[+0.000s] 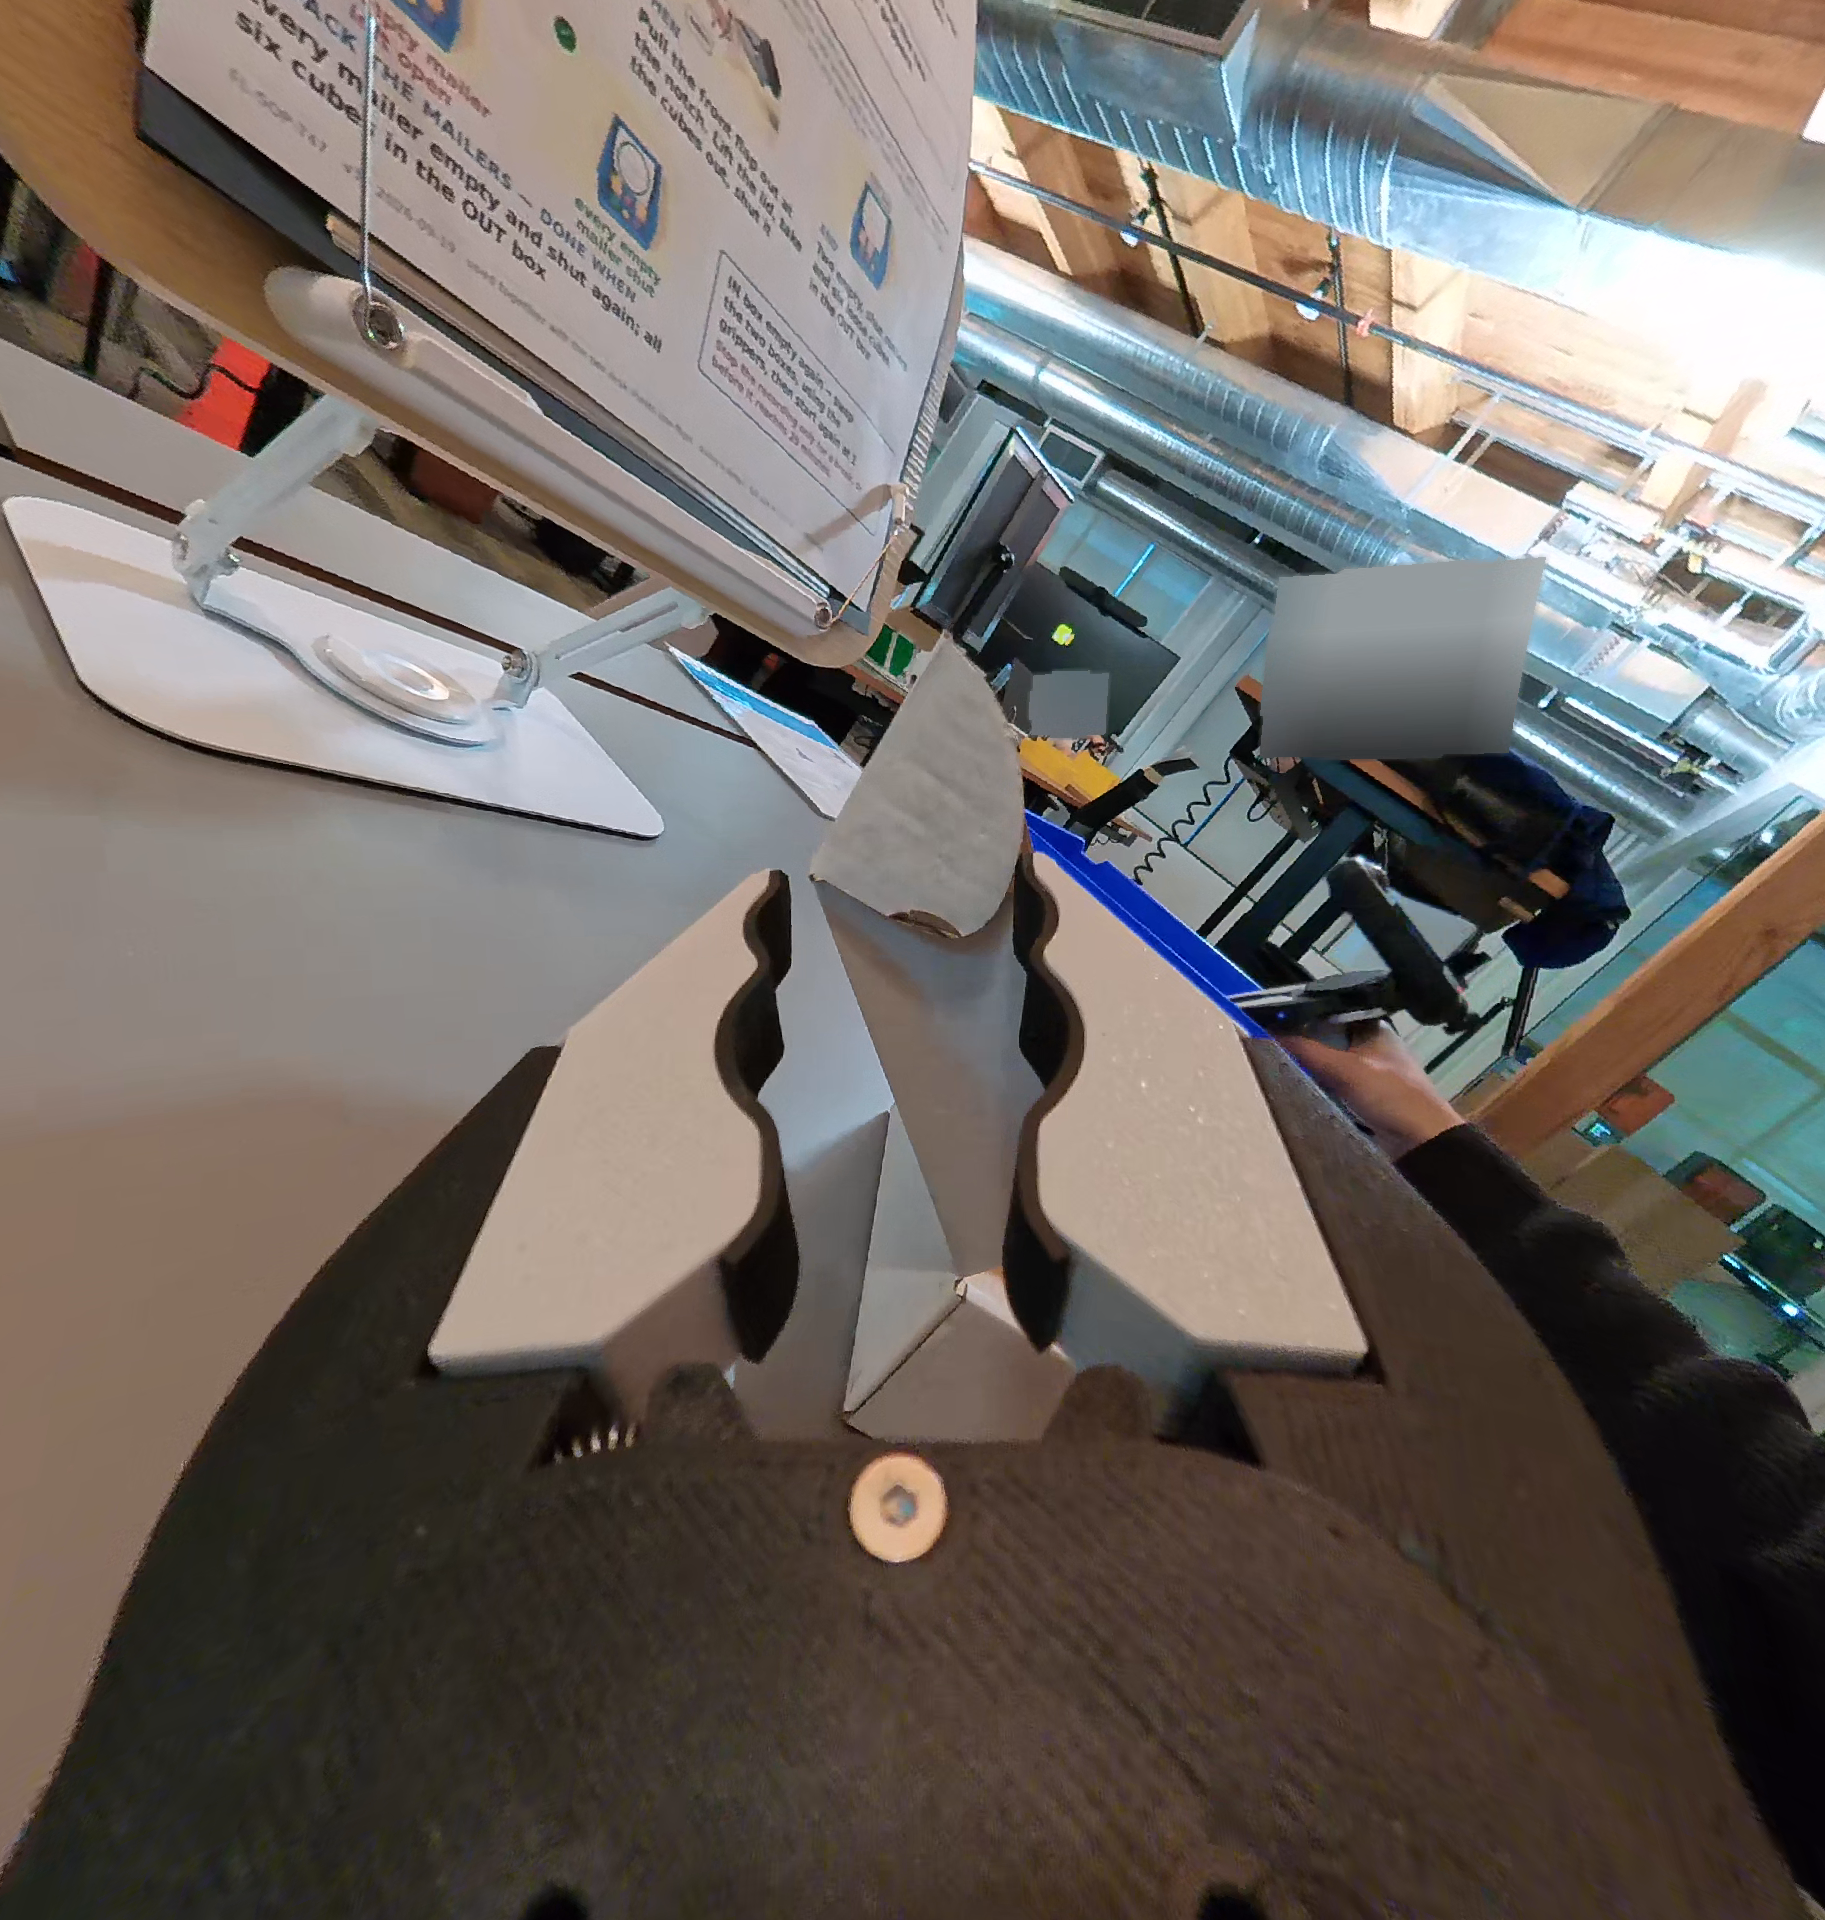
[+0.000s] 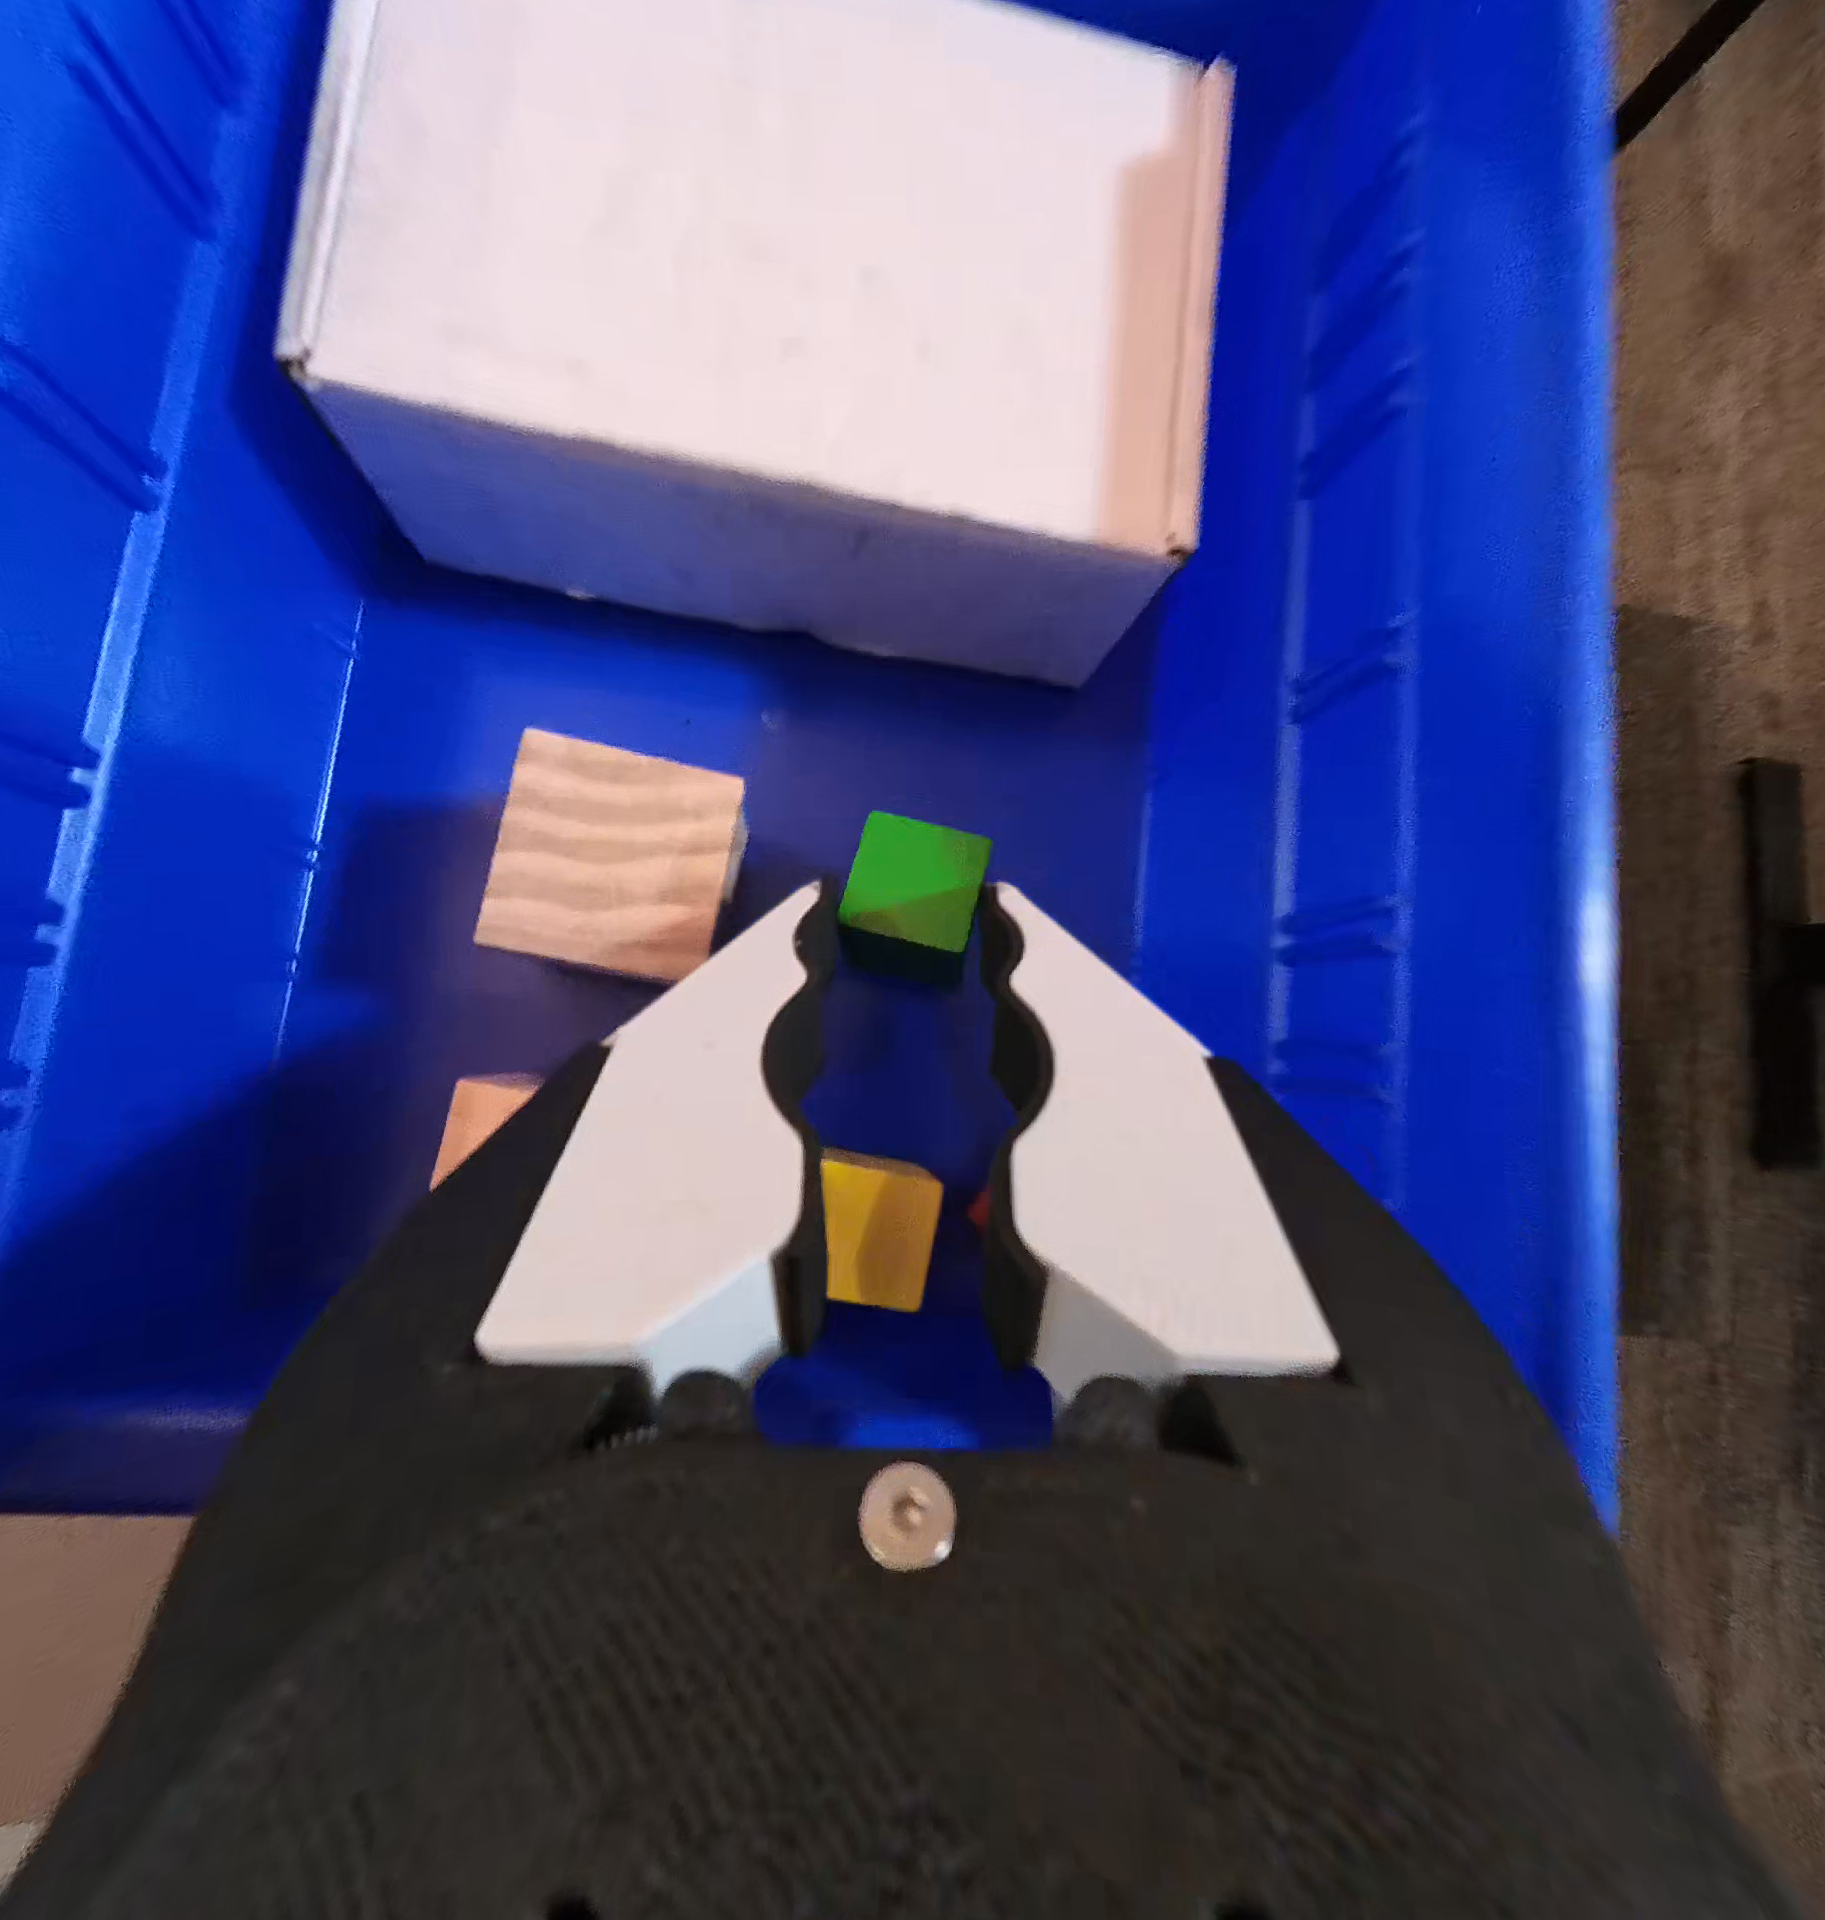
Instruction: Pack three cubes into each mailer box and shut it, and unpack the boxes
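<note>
The fingers (image 2: 903,914) of the right gripper stand a little apart around the green cube (image 2: 916,896), at the centre of the right wrist view; whether the pads press it I cannot tell, because the picture is blurred. To do this step well, I think the cube should sit square between the pads and go straight up or down, away from the wooden cube (image 2: 609,854) just beside it on the left. The green cube is small, with sharp edges, inside the blue bin (image 2: 1386,623). A yellow cube (image 2: 877,1231) lies lower, and a closed white mailer box (image 2: 752,301) fills the upper part. The left gripper (image 1: 903,904) has its fingers parted, with a flap of an open white mailer box (image 1: 923,821) between them, above the grey worktop (image 1: 212,987).
</note>
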### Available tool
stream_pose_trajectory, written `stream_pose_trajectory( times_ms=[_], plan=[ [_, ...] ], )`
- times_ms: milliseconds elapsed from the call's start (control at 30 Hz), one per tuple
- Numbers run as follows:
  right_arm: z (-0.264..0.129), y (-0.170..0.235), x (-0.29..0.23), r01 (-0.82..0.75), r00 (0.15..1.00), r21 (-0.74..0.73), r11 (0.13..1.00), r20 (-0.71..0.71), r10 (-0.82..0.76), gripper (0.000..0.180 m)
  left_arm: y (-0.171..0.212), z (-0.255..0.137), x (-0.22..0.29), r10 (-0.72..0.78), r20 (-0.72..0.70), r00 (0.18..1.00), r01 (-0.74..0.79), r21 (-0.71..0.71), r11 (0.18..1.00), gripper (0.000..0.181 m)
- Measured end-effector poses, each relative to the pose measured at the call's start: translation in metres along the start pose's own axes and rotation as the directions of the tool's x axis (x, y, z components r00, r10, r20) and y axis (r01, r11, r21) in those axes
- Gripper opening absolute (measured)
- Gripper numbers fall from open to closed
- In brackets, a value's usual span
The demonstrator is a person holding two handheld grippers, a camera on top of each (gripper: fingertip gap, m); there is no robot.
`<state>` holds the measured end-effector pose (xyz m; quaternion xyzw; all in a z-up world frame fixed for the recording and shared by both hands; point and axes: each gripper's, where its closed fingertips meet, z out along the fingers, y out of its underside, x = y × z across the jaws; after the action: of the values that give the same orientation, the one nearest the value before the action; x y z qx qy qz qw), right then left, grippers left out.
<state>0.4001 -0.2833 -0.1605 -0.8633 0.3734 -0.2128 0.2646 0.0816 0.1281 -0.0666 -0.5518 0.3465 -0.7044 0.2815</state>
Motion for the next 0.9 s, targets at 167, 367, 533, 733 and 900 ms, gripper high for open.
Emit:
stream_pose_trajectory(
  times_ms=[167,367,533,733,900],
  plan=[
    [0.008,0.008,-0.009,-0.022,0.998,-0.031,0.999,0.056,0.024,0.027,-0.001,-0.001,-0.002,-0.011,0.002,1.000,0.011,0.000,1.000,0.042],
    [-0.011,-0.005,-0.002,-0.043,0.999,0.010,0.999,0.028,0.043,0.033,-0.001,-0.002,-0.003,-0.012,0.002,1.000,0.012,-0.001,1.000,0.042],
    [-0.068,-0.066,-0.057,0.024,0.990,0.193,0.981,0.133,-0.050,0.037,0.000,-0.001,-0.003,-0.014,0.001,1.000,0.014,-0.001,1.000,0.042],
    [-0.111,-0.069,-0.259,0.404,0.787,0.184,0.896,0.429,-0.443,0.033,-0.001,-0.001,-0.003,-0.013,0.002,1.000,0.013,-0.001,1.000,0.042],
    [-0.113,-0.011,-0.400,0.601,0.507,0.195,0.775,0.656,-0.558,0.032,0.000,-0.002,-0.004,-0.022,-0.002,1.000,0.022,-0.002,1.000,0.042]
  ],
)
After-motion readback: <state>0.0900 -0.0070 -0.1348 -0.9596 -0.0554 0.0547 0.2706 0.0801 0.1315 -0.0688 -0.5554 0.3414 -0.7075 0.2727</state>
